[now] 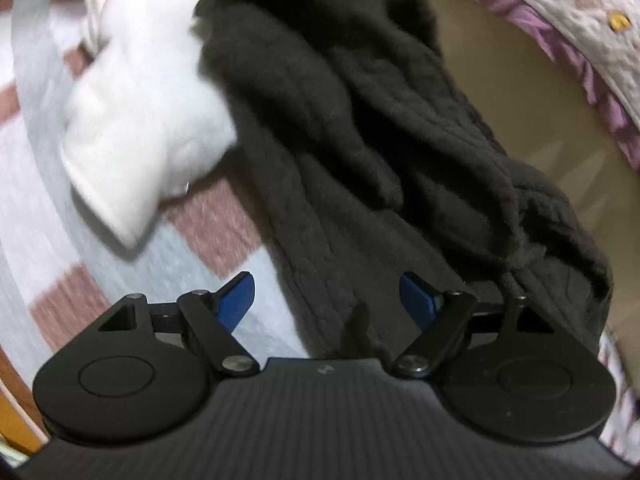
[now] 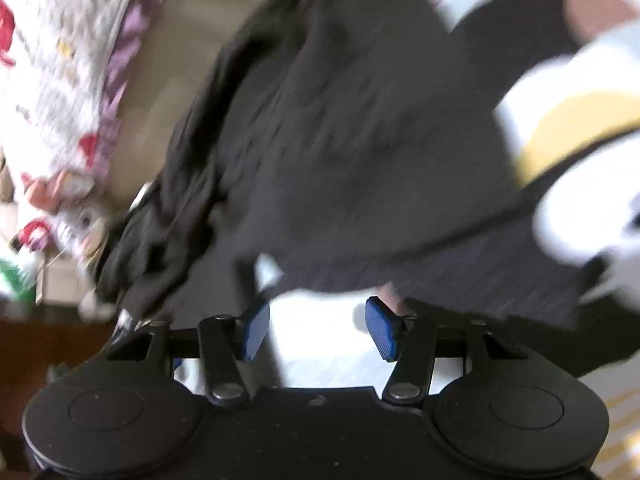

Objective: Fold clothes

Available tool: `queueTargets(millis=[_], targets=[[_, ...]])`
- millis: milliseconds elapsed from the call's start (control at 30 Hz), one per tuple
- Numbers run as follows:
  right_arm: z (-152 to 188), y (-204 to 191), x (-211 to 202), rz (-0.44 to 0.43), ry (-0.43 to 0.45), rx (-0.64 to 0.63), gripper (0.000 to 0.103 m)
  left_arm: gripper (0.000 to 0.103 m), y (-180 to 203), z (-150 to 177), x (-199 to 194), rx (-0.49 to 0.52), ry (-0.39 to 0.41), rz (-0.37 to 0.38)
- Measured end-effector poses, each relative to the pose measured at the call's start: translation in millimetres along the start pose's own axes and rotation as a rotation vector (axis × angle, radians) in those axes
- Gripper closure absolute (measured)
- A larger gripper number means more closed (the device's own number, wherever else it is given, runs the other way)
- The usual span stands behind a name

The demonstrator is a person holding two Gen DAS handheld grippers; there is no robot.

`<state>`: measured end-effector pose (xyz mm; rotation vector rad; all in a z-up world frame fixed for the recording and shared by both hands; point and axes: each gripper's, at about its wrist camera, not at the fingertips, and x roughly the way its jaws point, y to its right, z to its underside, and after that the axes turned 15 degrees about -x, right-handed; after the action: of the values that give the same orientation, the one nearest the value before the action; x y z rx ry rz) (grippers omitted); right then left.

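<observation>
Black knit garment [image 1: 360, 140]: rumpled on striped bedding [image 1: 48, 208], long axis running away from my left gripper [image 1: 327, 302], jaws spread, empty. White garment [image 1: 148, 112] beside it. Right gripper [image 2: 318, 330]: jaws spread, empty; view blurred.

In the left wrist view, the knit garment [image 1: 360, 128] lies on the bed [image 1: 36, 184], crumpled in a heap, with one part hanging over the bed's edge above the floor [image 1: 500, 92]. The folded cloth [image 1: 136, 120] lies on the bed just beside it, touching its left side. A quilt [image 1: 568, 20] lies beyond the floor strip.
</observation>
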<state>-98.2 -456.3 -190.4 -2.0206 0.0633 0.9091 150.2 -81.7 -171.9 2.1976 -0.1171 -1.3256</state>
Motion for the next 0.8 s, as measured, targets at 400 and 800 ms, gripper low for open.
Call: queueTargets(millis=[400, 800], targets=[[67.6, -113.2, 65.9, -0.05, -0.28, -0.681, 0.034, 0.023, -22.6, 0.6, 13.1, -0.093, 0.027, 0.086], [28.1, -132.8, -72.3, 0.426, 0.374, -0.975, 0.096, 0.022, -22.0, -17.6, -18.5, -0.089, 0.158, 0.131]])
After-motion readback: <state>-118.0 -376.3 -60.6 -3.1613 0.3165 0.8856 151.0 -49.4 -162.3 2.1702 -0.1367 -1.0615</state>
